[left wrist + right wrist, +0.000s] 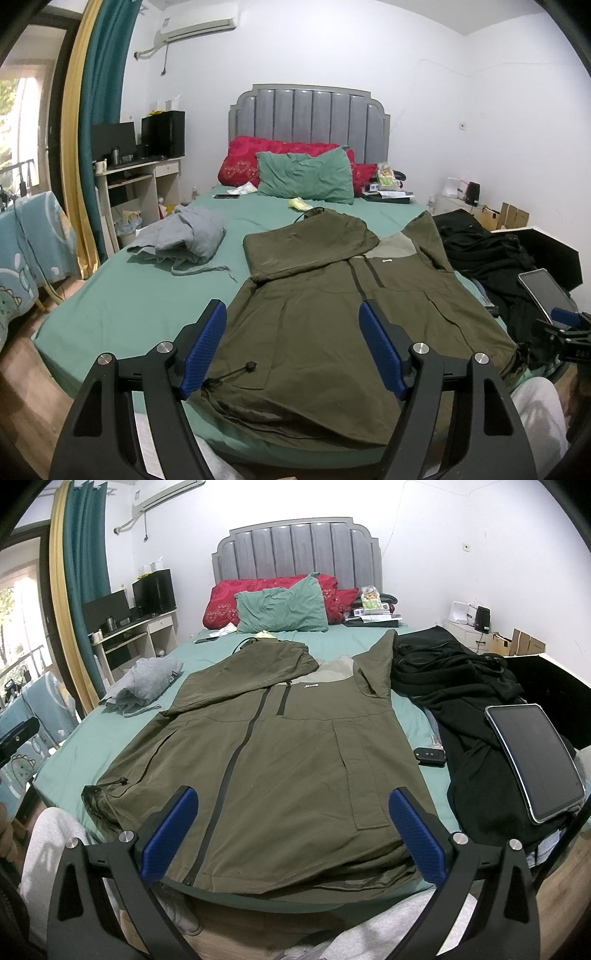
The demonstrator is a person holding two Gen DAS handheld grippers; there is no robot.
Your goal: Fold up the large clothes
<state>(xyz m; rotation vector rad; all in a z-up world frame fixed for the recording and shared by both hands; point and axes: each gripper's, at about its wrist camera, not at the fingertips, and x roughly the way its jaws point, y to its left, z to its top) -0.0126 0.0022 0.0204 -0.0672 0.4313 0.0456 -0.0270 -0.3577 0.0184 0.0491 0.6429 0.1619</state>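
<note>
My olive jacket (280, 746) was thin matt cloth; my gripper pads (168, 829) were ribbed blue plastic; the tablet (535, 760) looked glossy.

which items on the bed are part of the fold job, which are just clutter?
Job: olive jacket, left gripper, right gripper, both with jaws open.

Clutter: grey garment, black clothes, tablet, car key, green pillow.

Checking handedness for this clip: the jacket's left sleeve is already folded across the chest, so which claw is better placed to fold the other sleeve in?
Right claw, probably. The unfolded sleeve lies on the olive jacket's right side; the left claw hovers toward the opposite hem corner. Both are open.
</note>
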